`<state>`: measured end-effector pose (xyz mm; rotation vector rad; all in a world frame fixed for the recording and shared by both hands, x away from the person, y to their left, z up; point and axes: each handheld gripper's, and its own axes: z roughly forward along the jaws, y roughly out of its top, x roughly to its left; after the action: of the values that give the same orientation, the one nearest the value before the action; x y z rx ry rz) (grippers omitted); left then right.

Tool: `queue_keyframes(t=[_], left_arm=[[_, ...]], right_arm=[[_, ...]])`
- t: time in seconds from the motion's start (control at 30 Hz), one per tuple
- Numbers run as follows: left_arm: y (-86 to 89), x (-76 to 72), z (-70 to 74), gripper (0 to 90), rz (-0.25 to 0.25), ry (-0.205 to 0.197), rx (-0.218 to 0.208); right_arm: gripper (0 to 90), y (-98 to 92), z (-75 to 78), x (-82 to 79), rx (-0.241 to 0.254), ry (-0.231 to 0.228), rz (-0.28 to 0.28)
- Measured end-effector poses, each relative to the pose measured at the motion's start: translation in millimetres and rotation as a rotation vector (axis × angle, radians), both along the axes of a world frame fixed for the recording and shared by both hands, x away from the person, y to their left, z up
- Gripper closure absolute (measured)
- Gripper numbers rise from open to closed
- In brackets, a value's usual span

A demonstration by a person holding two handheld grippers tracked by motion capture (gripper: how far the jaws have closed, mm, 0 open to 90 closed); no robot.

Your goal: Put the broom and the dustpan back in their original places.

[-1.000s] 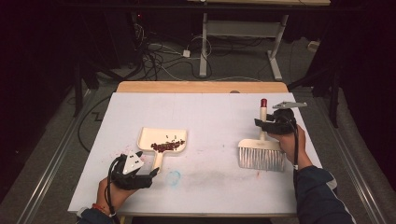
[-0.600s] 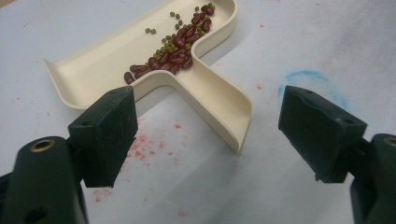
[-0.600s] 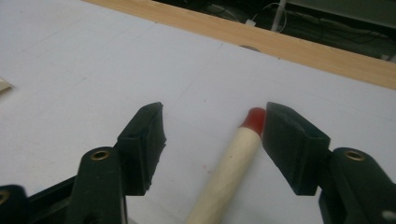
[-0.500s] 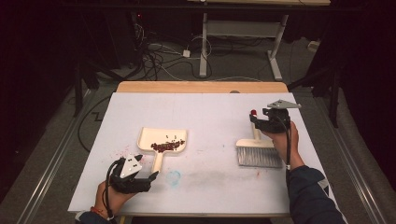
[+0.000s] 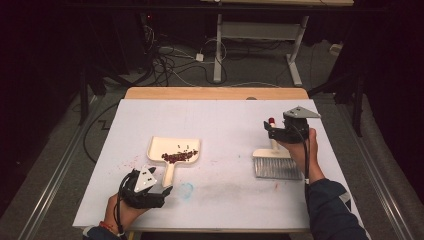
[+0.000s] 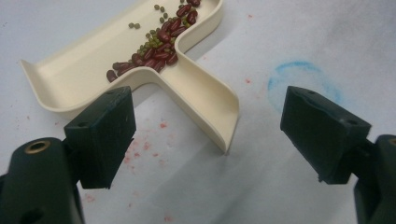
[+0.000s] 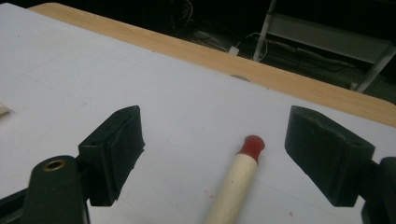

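A cream dustpan [image 5: 172,150] lies left of the table's middle, holding red and green beans [image 5: 177,156]. My left gripper [image 5: 162,190] stands open just behind the pan's handle. In the left gripper view the dustpan's handle end [image 6: 212,109] lies ahead between the wide-apart jaws, untouched, with the beans [image 6: 159,46] farther up. A brush [image 5: 276,167] with grey bristles lies flat at the right. My right gripper [image 5: 273,132] hovers open over the brush's wooden handle [image 7: 233,186]. Its red tip [image 7: 252,144] points toward the far edge.
The white sheet [image 5: 225,120] covers the table, with a bare wooden strip [image 5: 215,93] along the far edge. A faint blue ring [image 6: 303,84] and small red specks [image 6: 149,144] mark the sheet near the dustpan. Beyond the table are cables [image 5: 170,60] and a desk frame [image 5: 260,35].
The brush has shifted a little left and its red handle tip has dropped toward the table. The right gripper moved with it. The left gripper has barely moved.
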<state>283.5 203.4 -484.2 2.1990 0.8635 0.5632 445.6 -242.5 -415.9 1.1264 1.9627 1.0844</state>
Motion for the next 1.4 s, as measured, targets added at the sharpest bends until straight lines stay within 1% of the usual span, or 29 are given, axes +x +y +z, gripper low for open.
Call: queue_keyframes(t=[0.07,0.2,0.23,0.4,0.47,0.6,0.77,0.9,0.93,1.03,1.07,1.23,1.3,1.4], left_arm=[[-0.7,-0.6,0.2,17.9,0.001,-0.005,0.002],[-0.2,-0.6,0.5,17.9,0.003,-0.006,0.001],[0.0,-0.4,0.4,17.8,0.003,-0.004,-0.002],[-1.7,-0.4,-0.2,17.9,0.002,-0.003,0.01],[-1.8,-0.3,-0.1,17.9,0.002,-0.002,0.008],[-2.0,-0.7,0.5,17.9,-0.001,-0.004,0.006],[-2.4,-0.8,0.2,17.9,-0.007,-0.001,0.006],[-2.7,-0.9,0.2,17.9,-0.007,-0.001,0.008],[-2.7,-1.1,0.3,17.9,-0.007,-0.002,0.007],[-2.5,-1.2,0.5,17.9,-0.007,-0.003,0.007],[-2.4,-1.2,0.7,17.9,-0.007,-0.003,0.008],[-1.9,-1.3,0.6,17.9,-0.007,-0.001,0.008],[-1.7,-1.5,1.1,17.9,-0.008,-0.006,0.01],[-1.1,-2.3,2.2,17.9,-0.003,-0.02,0.008]], right_arm=[[18.7,1.9,1.9,-1.6,0.012,-0.005,0.012],[17.9,4.9,5.7,-5.1,0.014,-0.012,0.042],[17.9,5.6,6.8,-6.4,0.016,-0.016,0.042],[18.4,7.3,13.7,-13.5,0.018,-0.055,0.068],[18.5,8.0,16.0,-16.1,0.018,-0.063,0.077],[18.8,7.9,19.2,-20.0,0.022,-0.067,0.088],[19.3,7.4,24.6,-26.0,0.018,-0.091,0.105],[19.2,8.2,28.8,-32.3,0.023,-0.097,0.115],[19.2,7.8,29.8,-32.9,0.016,-0.107,0.127],[19.5,8.5,32.0,-37.1,0.019,-0.102,0.142],[19.5,8.6,32.7,-38.2,0.013,-0.105,0.146],[19.5,9.8,36.0,-43.6,0.013,-0.12,0.15],[19.5,10.3,36.8,-45.8,-0.008,-0.131,0.154],[18.8,10.4,36.3,-49.0,-0.014,-0.128,0.166]])
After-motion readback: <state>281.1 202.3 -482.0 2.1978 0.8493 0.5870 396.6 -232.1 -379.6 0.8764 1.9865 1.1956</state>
